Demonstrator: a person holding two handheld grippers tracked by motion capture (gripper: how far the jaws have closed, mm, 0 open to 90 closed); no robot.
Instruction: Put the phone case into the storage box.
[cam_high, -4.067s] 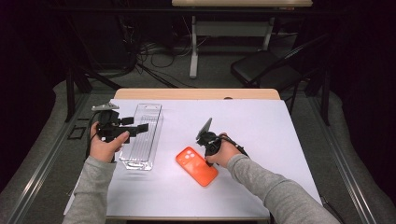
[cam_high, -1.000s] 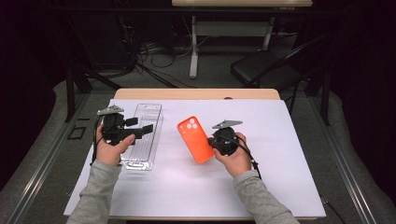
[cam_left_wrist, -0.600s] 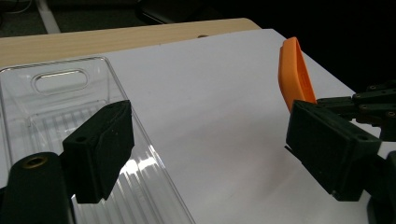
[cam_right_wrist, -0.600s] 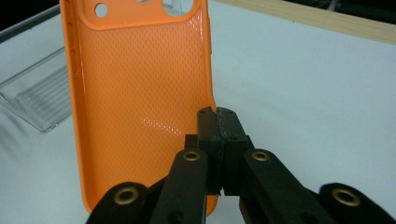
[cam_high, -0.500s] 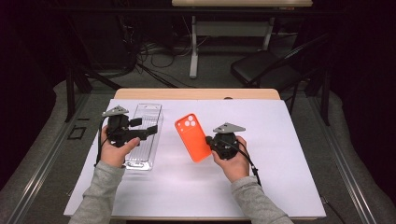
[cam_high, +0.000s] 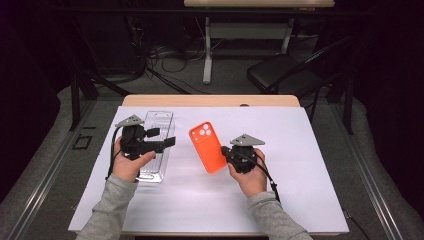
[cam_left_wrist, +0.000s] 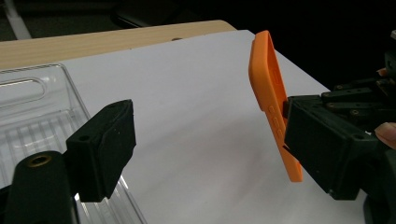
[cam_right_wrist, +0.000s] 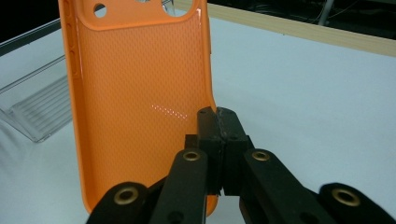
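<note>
Over the white bench, the clear plastic tray lies under the left gripper, whose jaws stand apart. The right gripper is clamped on the orange phone case at its lower edge, holding it upright ahead of the jaws. Judged light, flexible, rather slippery; grip the rim.
</note>
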